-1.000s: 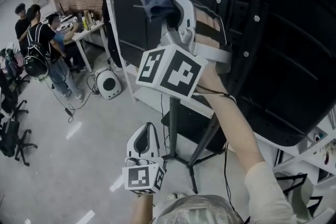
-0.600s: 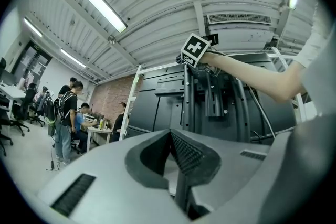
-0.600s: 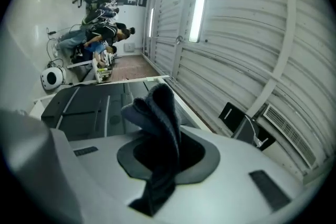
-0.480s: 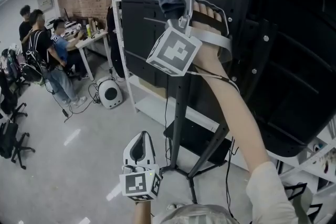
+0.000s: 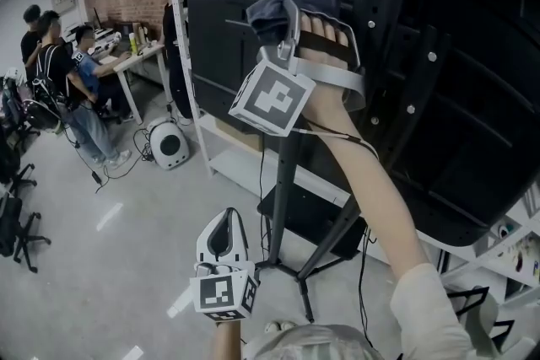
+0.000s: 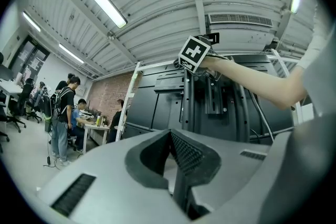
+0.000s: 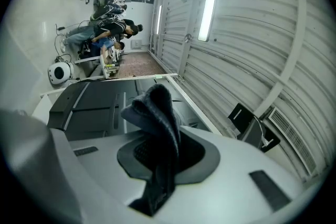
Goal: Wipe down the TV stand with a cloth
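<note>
Right gripper [image 5: 289, 28] clamped on cloth [image 5: 268, 6] at 12 o'clock, by the stand [image 5: 281, 181] post's top. Left gripper [image 5: 225, 223] closed and empty at 6, open floor [image 5: 126, 265] around it.

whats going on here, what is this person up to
A person holds a gripper in each hand. The right gripper is raised high with a dark cloth pinched in its fingers, up by the black post of the TV stand, apparently to wipe it. The left gripper hangs low, shut with nothing in it.
</note>
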Tool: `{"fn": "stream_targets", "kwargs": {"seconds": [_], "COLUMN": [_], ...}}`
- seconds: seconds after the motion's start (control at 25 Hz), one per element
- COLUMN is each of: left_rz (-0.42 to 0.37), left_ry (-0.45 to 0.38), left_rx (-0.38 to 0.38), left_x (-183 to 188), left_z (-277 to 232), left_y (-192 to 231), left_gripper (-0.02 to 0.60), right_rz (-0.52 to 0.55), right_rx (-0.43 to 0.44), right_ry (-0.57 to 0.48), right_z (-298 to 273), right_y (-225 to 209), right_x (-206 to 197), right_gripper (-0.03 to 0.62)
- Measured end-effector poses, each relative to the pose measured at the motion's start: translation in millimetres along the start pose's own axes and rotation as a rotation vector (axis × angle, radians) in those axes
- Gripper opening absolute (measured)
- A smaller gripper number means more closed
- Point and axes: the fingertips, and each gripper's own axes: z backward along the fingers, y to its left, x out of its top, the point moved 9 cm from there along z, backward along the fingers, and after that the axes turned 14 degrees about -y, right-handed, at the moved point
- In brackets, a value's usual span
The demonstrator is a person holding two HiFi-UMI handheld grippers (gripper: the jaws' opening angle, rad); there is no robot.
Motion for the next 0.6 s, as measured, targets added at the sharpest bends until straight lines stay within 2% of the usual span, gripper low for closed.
{"fn": "stream_targets", "kwargs": {"seconds": [0.16, 0.36, 0.6], "left_rz": [0.006, 0.015, 0.025], "left_ry": [0.005, 0.009, 0.022], "left_rx": [0.004, -0.009, -0.013], "left_x": [-1, -3, -8], "left_z": [0, 0, 4], "left_y": [4, 2, 0], "left_gripper": [0.015, 0.015, 0.015], "right_rz": [0.066, 0.017, 0.050], "right_rx": [0.000, 0.039, 0.070], "right_ry": [0.040, 0.025, 0.035], "right_z": [5, 11, 19], "right_y": [6, 20, 38], "right_x": [-5, -3, -9], "right_gripper": [0.057, 0.057, 0.057]}}
